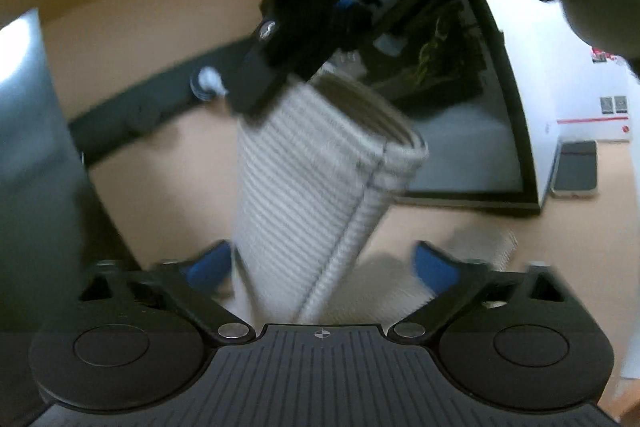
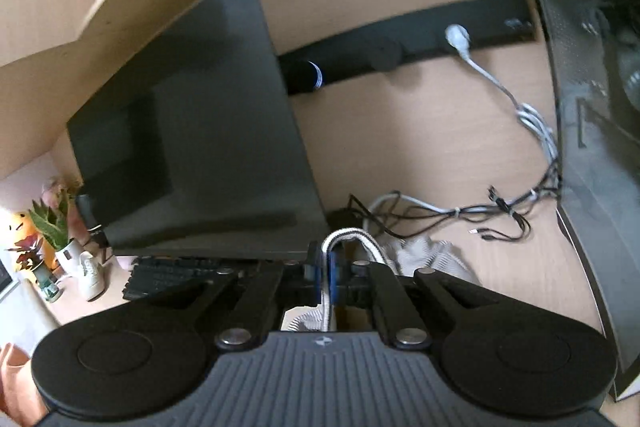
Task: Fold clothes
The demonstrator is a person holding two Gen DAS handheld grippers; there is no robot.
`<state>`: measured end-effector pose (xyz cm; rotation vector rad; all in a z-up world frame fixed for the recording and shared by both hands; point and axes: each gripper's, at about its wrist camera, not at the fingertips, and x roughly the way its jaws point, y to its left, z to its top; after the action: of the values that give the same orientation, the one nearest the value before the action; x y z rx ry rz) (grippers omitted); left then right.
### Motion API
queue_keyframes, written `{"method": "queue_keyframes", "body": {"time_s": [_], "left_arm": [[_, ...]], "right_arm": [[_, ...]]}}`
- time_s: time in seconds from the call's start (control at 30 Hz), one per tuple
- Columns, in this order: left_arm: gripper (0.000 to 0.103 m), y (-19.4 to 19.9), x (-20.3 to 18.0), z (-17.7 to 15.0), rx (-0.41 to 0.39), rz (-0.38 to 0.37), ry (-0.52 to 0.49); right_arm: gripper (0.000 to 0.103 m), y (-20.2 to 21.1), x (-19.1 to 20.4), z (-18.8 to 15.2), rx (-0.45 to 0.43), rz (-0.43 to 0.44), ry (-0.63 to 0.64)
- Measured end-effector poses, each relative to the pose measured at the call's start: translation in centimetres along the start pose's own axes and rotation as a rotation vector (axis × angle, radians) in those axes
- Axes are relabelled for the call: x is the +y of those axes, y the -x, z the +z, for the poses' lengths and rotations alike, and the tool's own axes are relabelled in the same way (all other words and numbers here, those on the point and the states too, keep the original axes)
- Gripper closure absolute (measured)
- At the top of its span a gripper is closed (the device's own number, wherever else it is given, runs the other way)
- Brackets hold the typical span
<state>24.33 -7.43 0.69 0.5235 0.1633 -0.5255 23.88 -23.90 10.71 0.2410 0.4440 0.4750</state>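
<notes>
The garment [image 1: 312,195] is hanging in the air over the wooden desk [image 1: 168,187], a pale grey ribbed knit with fine darker lines running across it and a stitched seam down 1 side. Its open cuff-like end is showing at the top, rimmed with a rolled edge, and the picture is blurring it a little. The right gripper [image 1: 260,99] is reaching in from above in the left wrist view and pinching the cloth's upper edge; in its own view the right gripper's blue pads [image 2: 318,273] are pressing together on a thin striped fold [image 2: 348,237], with more of the fabric bunching on the desk just beyond. The left gripper [image 1: 324,267] is standing wide apart, its 2 blue fingertips [image 1: 208,267] flanking the hanging cloth's lower part without clearly touching it. A white box [image 1: 592,99] at the right is carrying red markings, too blurred to read. No other writing is legible.
</notes>
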Motion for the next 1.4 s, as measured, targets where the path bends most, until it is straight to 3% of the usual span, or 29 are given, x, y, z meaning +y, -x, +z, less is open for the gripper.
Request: {"method": "queue_keyframes", "body": {"time_s": [0.03,0.07,0.13,0.23,0.3,0.37,0.4,0.57,0.73,0.9,1.07,1.17,1.2,1.27,1.4], "left_arm": [[0.061,-0.3,0.3,0.2,0.009,0.005,0.017],[0.072,-0.6,0.9,0.3,0.019,0.007,0.048],[0.083,-0.5,2.6,0.0,0.028,0.028,0.122],[0.088,0.0,5.8,-0.9,0.051,0.104,0.208],[0.089,0.6,8.9,-2.1,0.082,0.186,0.282],[0.090,1.5,12.4,-3.7,0.121,0.280,0.361],[0.090,2.0,14.1,-4.6,0.142,0.328,0.400],[0.090,5.4,21.8,-9.1,0.237,0.528,0.550],[0.089,6.3,24.5,-13.1,0.318,0.578,0.640],[0.089,6.3,24.7,-15.2,0.359,0.578,0.693],[0.089,6.2,24.9,-15.6,0.369,0.575,0.706],[0.089,6.2,25.2,-15.6,0.375,0.590,0.718],[0.089,6.3,25.4,-15.7,0.381,0.593,0.727],[0.089,6.8,25.7,-16.1,0.396,0.609,0.733],[0.087,7.6,26.3,-17.0,0.428,0.652,0.749]], "right_arm": [[0.099,0.1,0.2,-0.1,-0.003,0.000,0.004],[0.099,0.2,0.3,-0.2,-0.005,-0.004,0.006],[0.099,0.0,-0.1,-0.5,-0.004,-0.027,-0.004],[0.097,0.0,-0.9,-0.4,-0.022,-0.051,-0.012],[0.093,0.0,-1.4,-0.3,-0.035,-0.065,-0.015],[0.075,-0.7,-2.0,-0.2,-0.043,-0.082,-0.015],[0.072,-1.0,-2.4,-0.3,-0.040,-0.093,-0.020],[0.066,-3.8,-3.3,-2.5,0.045,-0.134,-0.054],[0.064,-7.0,-3.8,-5.6,0.164,-0.185,-0.047],[0.050,-9.9,-4.4,-7.5,0.265,-0.247,0.033],[0.048,-15.0,-3.0,-9.6,0.369,-0.366,0.322],[0.044,-18.4,-2.7,-10.3,0.385,-0.418,0.492],[0.046,-19.5,-2.6,-10.6,0.392,-0.429,0.542],[0.086,-20.5,-3.4,-10.1,0.407,-0.439,0.603],[0.089,-18.8,-6.5,-6.4,0.326,-0.599,0.590]]}}
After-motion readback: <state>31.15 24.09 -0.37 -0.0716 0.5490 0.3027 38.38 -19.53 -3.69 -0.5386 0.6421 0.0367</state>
